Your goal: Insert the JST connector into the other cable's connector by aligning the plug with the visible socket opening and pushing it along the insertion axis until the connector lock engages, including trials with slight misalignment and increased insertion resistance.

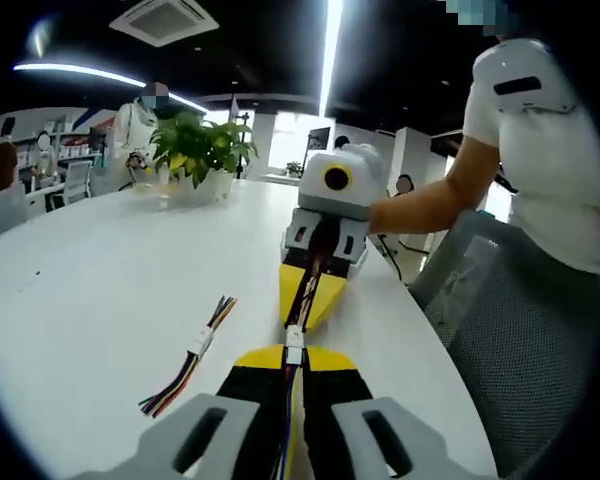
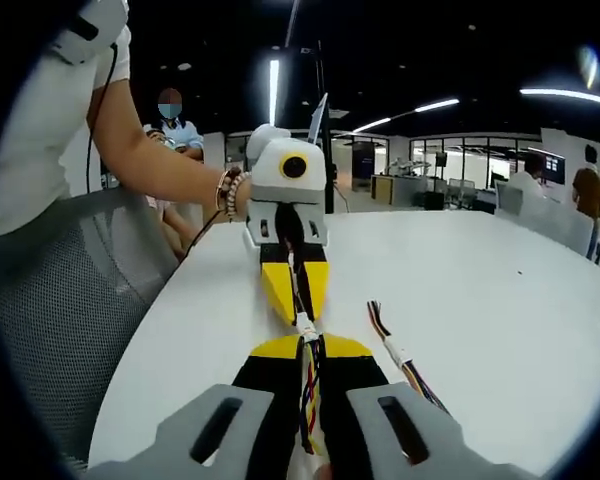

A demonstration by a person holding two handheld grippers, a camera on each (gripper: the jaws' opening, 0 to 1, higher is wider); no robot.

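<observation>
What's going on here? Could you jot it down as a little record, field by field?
surface: white table
left gripper: shut on a cable, white connector at its tips
right gripper: shut on the other cable, tips facing the left gripper's
connectors: meeting tip to tip; whether locked, cannot tell
spare cable: lying loose on the table beside the grippers
background: potted plant, mesh chair

The two views face each other, low and close over the white table (image 1: 100,300). Both see the joined connectors (image 1: 294,338) at 6 o'clock, near the lens.
</observation>
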